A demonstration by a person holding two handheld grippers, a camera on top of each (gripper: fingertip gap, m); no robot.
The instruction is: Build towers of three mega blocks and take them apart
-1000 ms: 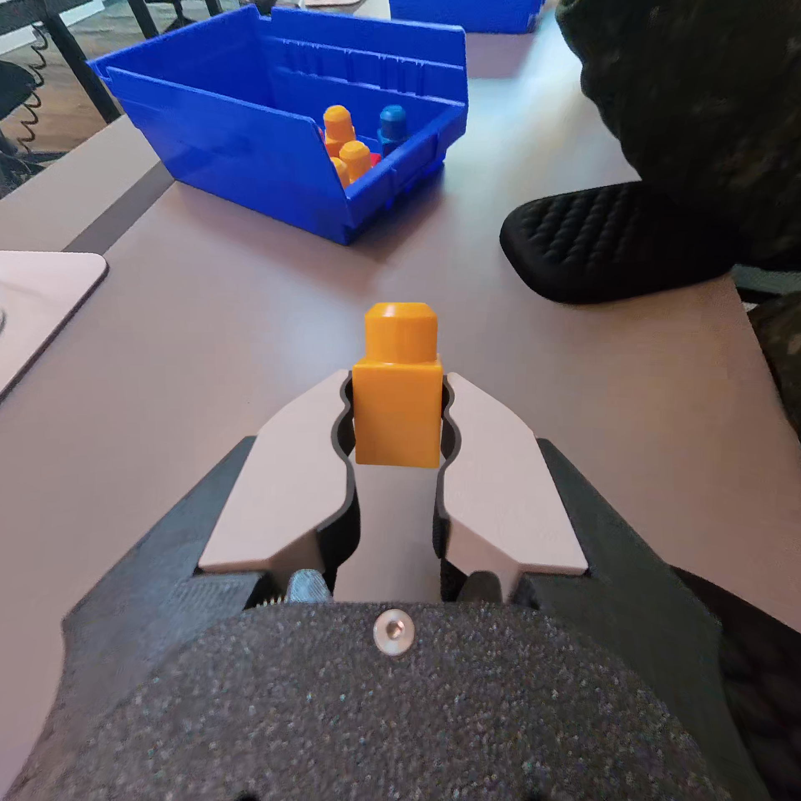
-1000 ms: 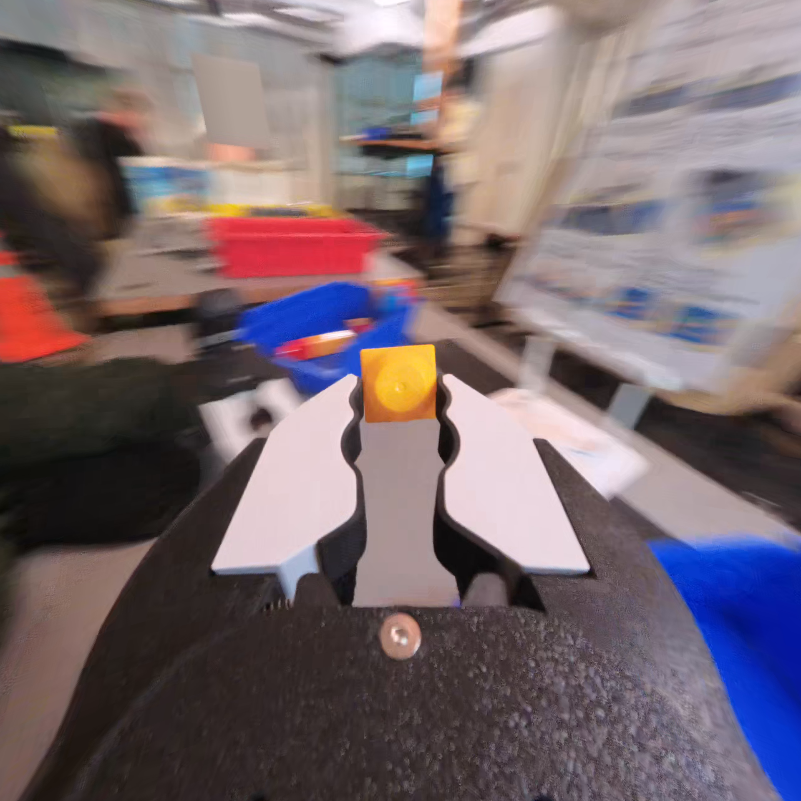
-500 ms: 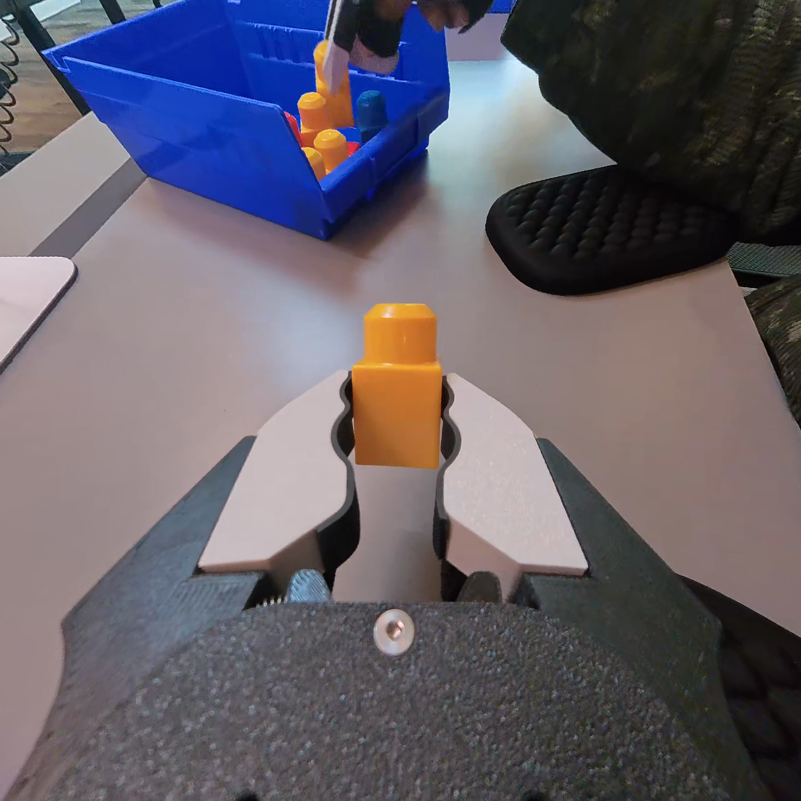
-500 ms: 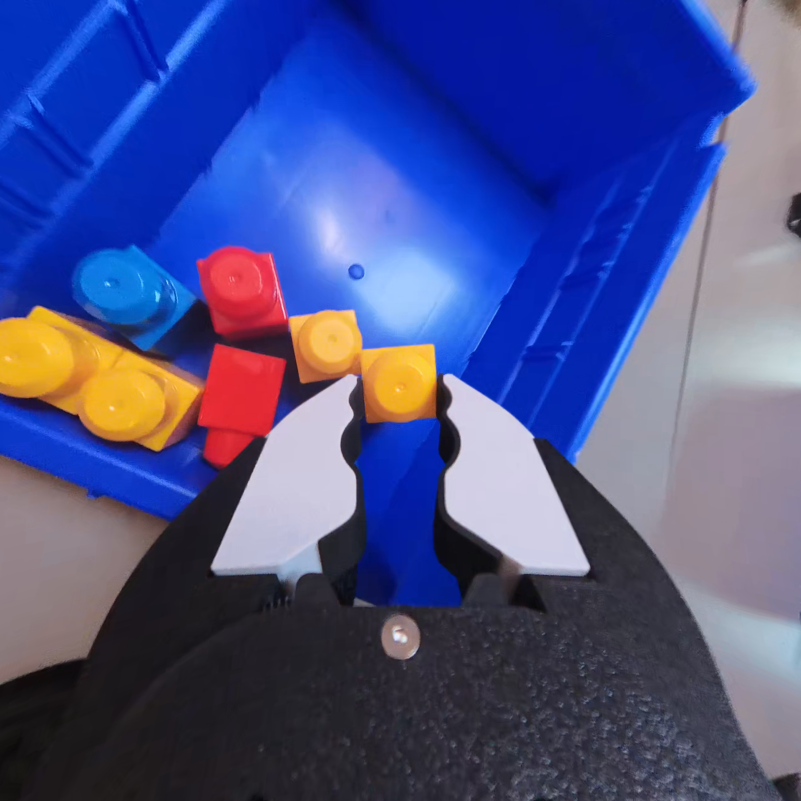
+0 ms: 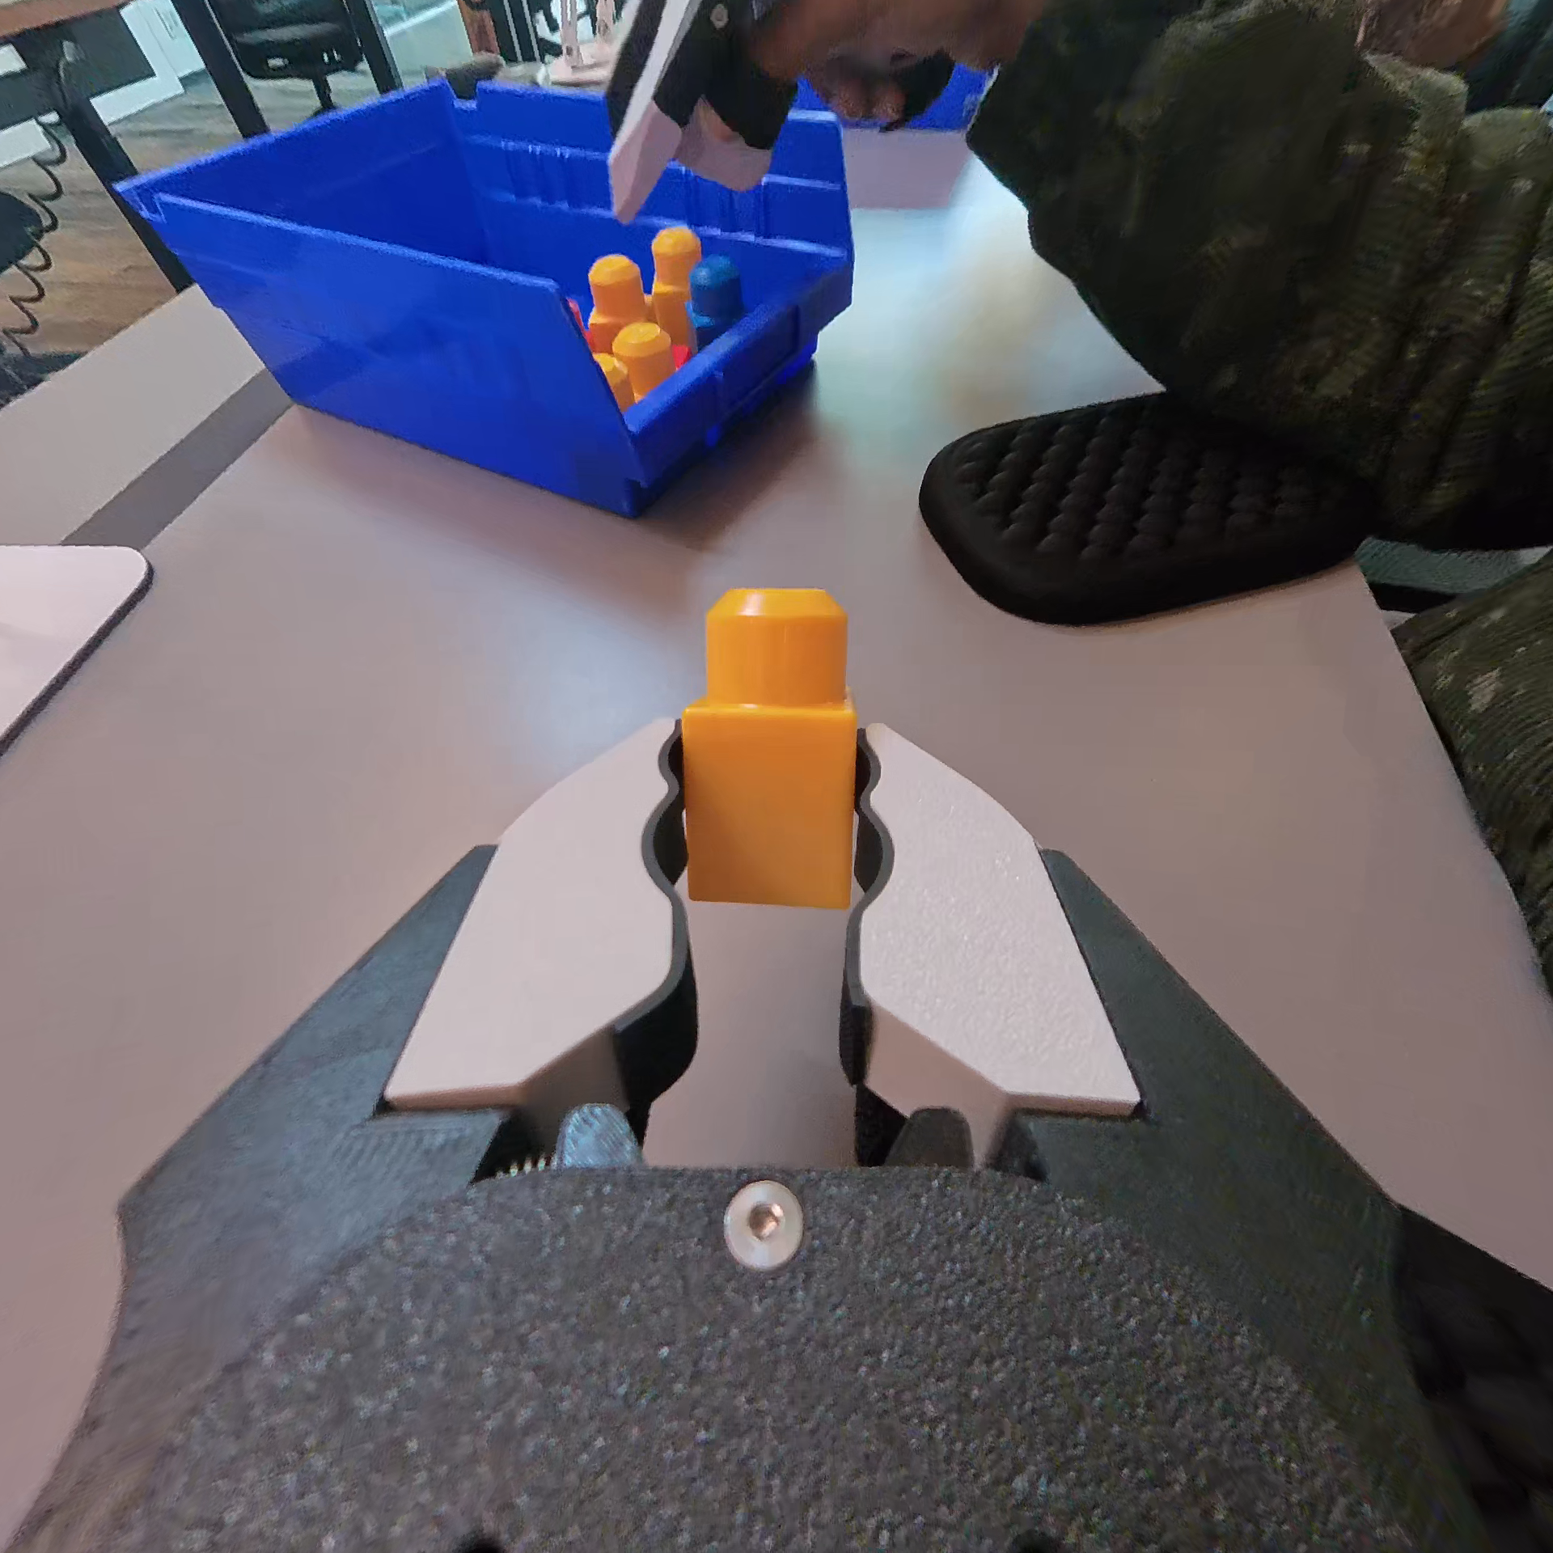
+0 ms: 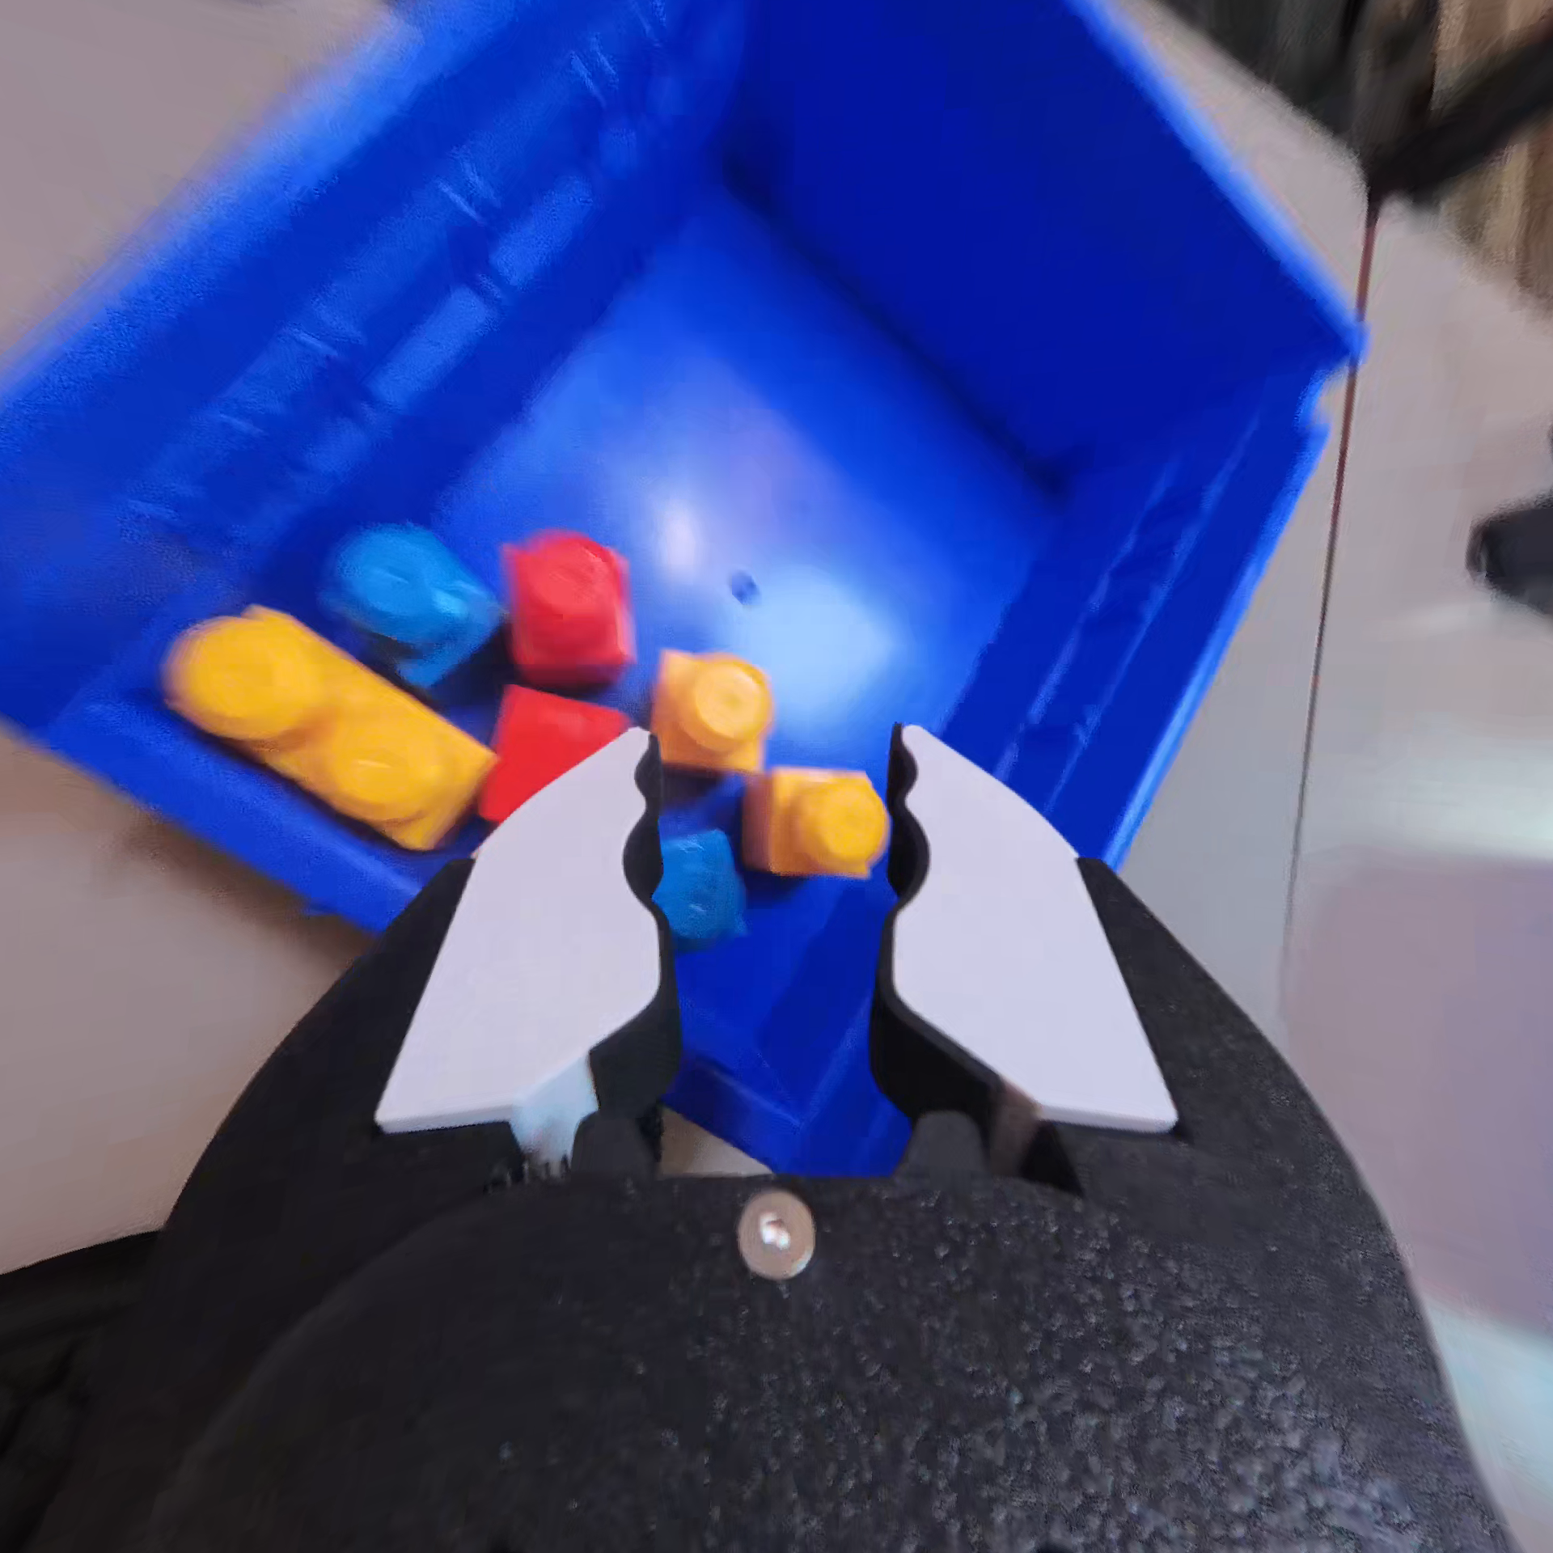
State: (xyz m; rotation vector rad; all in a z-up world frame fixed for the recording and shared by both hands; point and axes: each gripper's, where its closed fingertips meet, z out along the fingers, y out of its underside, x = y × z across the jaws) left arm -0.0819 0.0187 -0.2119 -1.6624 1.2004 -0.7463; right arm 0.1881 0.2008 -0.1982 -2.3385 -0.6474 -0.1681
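Over the bench [image 5: 353, 672], low and level: left claw [image 5: 769, 777] clamped on an orange block [image 5: 769, 798], stud up, upright between the pale fingers [image 5: 555, 908]. Bare bench surface directly ahead of it. Farther ahead, left of centre, blue bin [image 5: 403, 336] with orange and blue blocks bunched in its near right corner. Black textured pad [image 5: 1134, 504] to the right, a camouflage sleeve [image 5: 1260, 218] resting over it. Pale mat corner [image 5: 59, 605] at far left.

Right claw [image 6: 769, 807] hangs above the bin [image 6: 966, 252], pointing down into it, jaws spread and holding nothing. Below it, blurred: a loose orange block [image 6: 819, 823] between the fingertips' line of sight, another orange one [image 6: 714, 710], two red [image 6: 567, 609], two blue [image 6: 403, 592], and a long yellow two-stud piece [image 6: 328, 723] against the bin wall.
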